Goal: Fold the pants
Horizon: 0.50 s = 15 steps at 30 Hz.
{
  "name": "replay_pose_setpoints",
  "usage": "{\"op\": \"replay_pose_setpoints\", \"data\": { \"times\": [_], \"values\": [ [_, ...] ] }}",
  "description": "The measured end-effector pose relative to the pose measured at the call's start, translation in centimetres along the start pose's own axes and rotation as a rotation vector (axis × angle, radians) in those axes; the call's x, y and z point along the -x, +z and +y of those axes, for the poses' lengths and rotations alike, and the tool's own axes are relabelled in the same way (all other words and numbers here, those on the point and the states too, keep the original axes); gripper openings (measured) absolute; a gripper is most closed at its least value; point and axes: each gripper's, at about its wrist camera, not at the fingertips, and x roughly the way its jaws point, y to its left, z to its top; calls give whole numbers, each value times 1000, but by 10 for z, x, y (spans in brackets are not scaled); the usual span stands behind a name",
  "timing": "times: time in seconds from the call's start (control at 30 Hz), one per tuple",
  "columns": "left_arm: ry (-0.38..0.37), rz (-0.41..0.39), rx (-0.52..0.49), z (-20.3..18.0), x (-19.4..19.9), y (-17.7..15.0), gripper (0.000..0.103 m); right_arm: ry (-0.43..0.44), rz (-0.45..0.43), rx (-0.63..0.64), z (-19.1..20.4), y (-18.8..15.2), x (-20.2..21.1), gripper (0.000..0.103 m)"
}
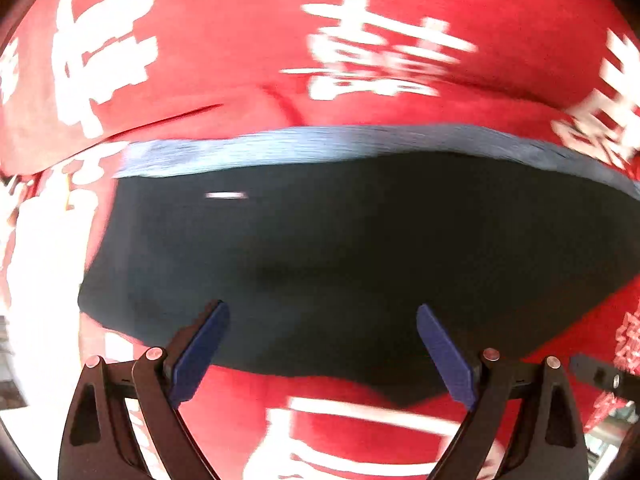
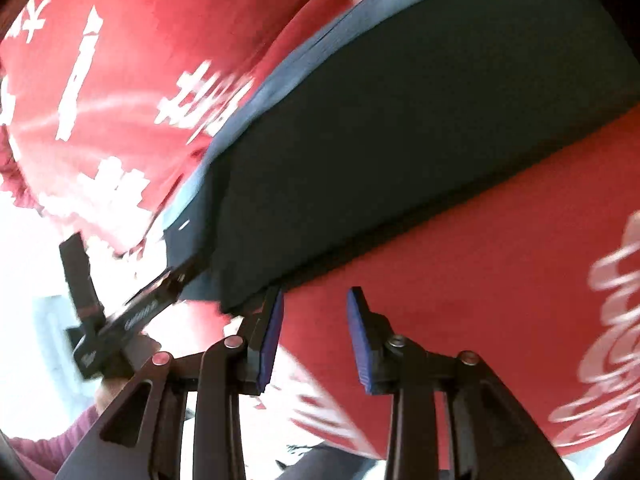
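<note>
We read a fold as laid: the pants (image 1: pixel 340 264) lie as a dark stack on the red cloth (image 1: pixel 240 40). Left gripper (image 1: pixel 322 344) hangs wide above them, pointing steeply down. Right gripper (image 2: pixel 316 336), narrowly parted, empty, sits just off their near corner. Next: regrip an edge.

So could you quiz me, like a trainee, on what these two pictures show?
1. What colour is the cloth under the pants?
2. True or false: the left tongs are clamped on the pants.
3. The right tongs hold: A) the pants, B) nothing, C) a towel.

Key: 1. Red with white lettering. 2. False, they stand open. 3. B, the pads are apart over the cloth.
</note>
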Motion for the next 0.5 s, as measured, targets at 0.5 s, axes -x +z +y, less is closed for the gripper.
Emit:
{"op": "replay_pose_setpoints", "data": {
  "times": [0.5],
  "values": [
    [-4,-37,31,128,-65,4,103,171,66,12,48,-25,-101,37]
  ]
}}
